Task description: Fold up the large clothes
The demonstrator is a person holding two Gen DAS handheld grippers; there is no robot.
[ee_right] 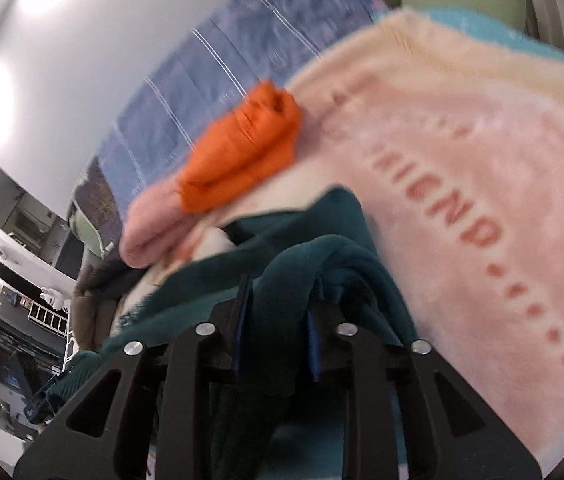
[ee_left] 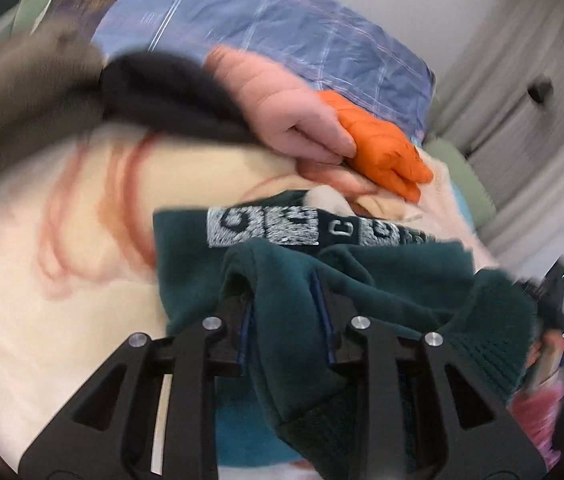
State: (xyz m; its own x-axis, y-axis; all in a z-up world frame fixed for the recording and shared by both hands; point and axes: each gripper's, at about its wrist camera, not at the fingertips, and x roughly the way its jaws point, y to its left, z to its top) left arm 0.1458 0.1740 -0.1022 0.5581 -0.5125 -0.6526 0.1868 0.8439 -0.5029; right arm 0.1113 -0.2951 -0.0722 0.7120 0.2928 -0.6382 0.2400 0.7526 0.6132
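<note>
A dark green knit sweater with a grey-white lettered band lies on a cream and pink blanket. My left gripper is shut on a bunched fold of the sweater, cloth draped over both fingers. In the right wrist view my right gripper is shut on another fold of the same green sweater, which hangs over the fingers. The other gripper shows at the right edge of the left wrist view. Both views are blurred.
Folded pink and orange clothes lie behind the sweater, with a dark garment to the left. A blue plaid quilt lies by the wall. The blanket bears red lettering. Shelves stand at far left.
</note>
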